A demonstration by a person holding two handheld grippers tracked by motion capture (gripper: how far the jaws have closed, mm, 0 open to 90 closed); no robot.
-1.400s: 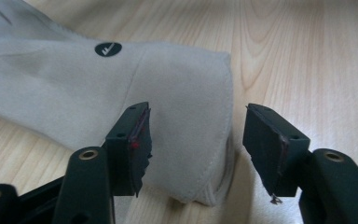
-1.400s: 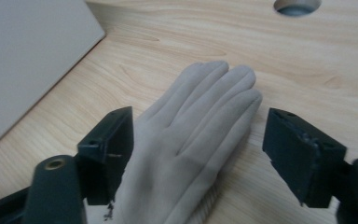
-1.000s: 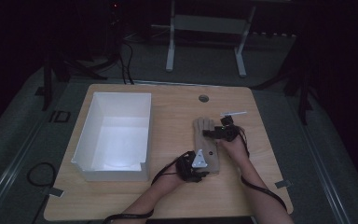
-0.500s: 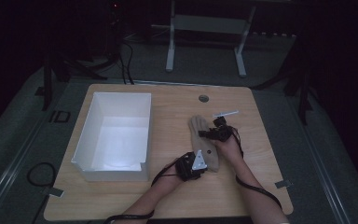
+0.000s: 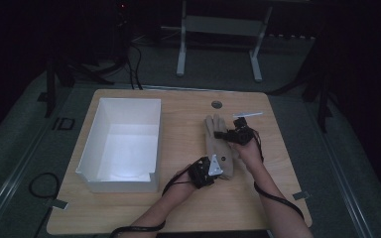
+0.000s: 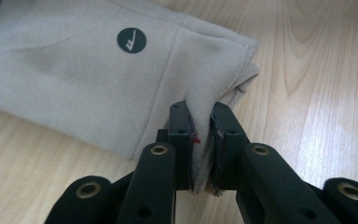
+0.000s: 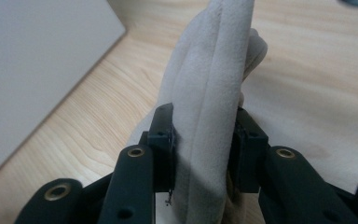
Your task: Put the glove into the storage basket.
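- High view: a beige glove (image 5: 218, 144) lies flat on the wooden desk (image 5: 178, 208), right of the middle, with its fingers pointing to the far side.
- The left hand-held gripper (image 5: 209, 171) sits at the near end of the glove, the cuff end. The right hand-held gripper (image 5: 226, 135) sits at the far half, by the glove's right edge.
- A white box (image 5: 121, 144) with an open top stands on the left part of the desk, well apart from the glove. A small round dark hole (image 5: 217, 104) is in the desk just past the glove's fingertips. A thin white strip (image 5: 247, 114) lies near the right hand-held gripper.
- From up here the jaws are too small to tell how they stand.
- Left gripper view: here the grip is plain. The left hand-held gripper (image 6: 200, 140) has just been closing, and its two black jaws now pinch a thin fold of the glove (image 6: 98, 70) at its hem corner. A small round dark logo (image 6: 131, 40) with a white mark shows on the cloth; you cannot see that from above.
- Right gripper view: the right hand-held gripper (image 7: 205, 144) has just been closing too. Its jaws squeeze a thick bunch of the glove (image 7: 214, 70), which stands up between them, lifted off the desk. Part of the white box (image 7: 37, 60) shows at the left.
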